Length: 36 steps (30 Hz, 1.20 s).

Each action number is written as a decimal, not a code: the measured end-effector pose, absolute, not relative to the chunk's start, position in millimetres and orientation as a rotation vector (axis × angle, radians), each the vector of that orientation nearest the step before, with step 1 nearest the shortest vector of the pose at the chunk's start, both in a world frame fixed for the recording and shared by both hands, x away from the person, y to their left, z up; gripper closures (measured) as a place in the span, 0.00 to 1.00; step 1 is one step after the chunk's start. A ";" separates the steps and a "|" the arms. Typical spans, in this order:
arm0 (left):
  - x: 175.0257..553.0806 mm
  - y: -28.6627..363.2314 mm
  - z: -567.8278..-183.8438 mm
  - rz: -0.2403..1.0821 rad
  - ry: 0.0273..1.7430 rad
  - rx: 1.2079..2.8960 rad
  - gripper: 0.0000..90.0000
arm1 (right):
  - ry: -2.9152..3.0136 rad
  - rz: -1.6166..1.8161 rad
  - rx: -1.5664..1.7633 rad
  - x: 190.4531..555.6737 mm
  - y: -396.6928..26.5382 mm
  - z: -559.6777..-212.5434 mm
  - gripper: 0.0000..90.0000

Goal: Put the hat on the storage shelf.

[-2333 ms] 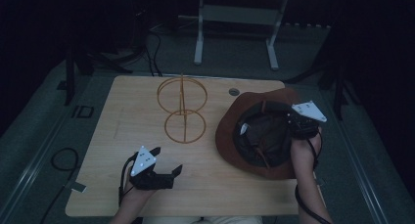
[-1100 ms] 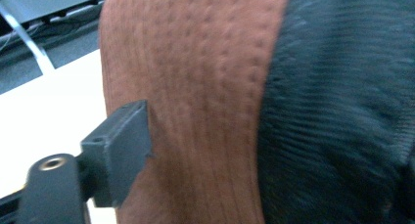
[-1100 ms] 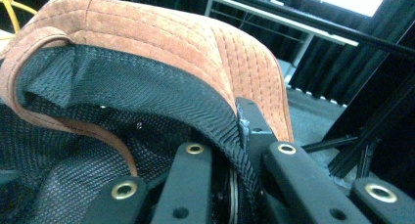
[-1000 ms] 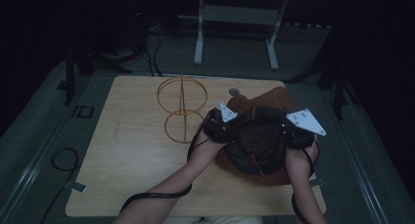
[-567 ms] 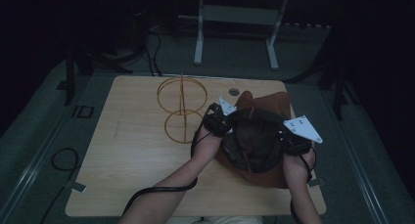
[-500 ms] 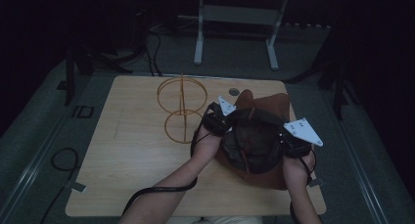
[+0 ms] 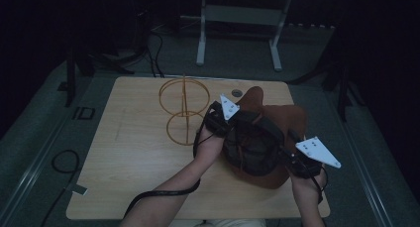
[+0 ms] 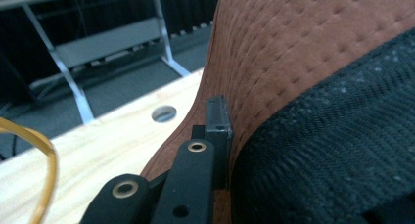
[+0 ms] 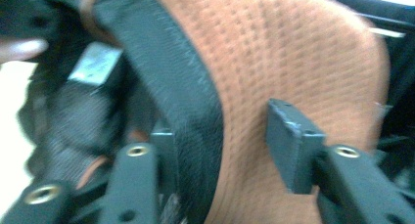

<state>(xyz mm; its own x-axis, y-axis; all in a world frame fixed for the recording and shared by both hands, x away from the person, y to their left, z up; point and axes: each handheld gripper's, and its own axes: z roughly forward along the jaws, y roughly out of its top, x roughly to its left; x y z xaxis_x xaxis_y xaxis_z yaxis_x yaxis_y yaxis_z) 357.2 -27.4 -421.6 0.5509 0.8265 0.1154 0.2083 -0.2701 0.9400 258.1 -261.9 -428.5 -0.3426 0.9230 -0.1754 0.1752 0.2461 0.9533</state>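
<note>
A brown hat (image 7: 282,119) lies crown-down on the right half of the wooden table (image 7: 129,157), its black lining (image 7: 252,148) facing up. My left gripper (image 7: 241,119) is at the hat's far-left brim and is shut on it. In the left gripper view one jaw presses flat against the dotted brown brim (image 8: 313,48), with the left gripper (image 8: 222,133) beside the black band. My right gripper (image 7: 288,156) is at the hat's near-right edge. In the right gripper view the right gripper (image 9: 225,131) stands open, its jaws astride the black band and the brown hat (image 9: 293,53). That view is blurred.
A gold wire stand (image 7: 183,113) of two rings on a post stands just left of the hat, close to my left hand. A round cable hole (image 7: 236,93) sits in the table near the far edge. Beyond the table stands a metal frame (image 7: 237,19) on a dark floor.
My left gripper came from the table's near-left across to the hat and shut on its left brim. The brim there has risen. My right gripper slid down along the hat's right edge.
</note>
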 end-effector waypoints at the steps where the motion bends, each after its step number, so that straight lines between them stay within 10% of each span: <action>1: 357.2 -27.4 -421.6 0.766 0.859 1.778 0.97 | 1.709 1.164 1.023 258.1 -261.9 -428.5 0.57; 8: 353.6 -16.4 -415.6 0.784 0.830 1.726 0.97 | 1.769 1.282 0.934 232.4 -276.6 -422.0 0.45; 36: 353.5 34.7 -425.4 0.503 0.371 1.566 0.97 | 1.888 1.347 0.855 229.2 -346.8 -417.5 0.51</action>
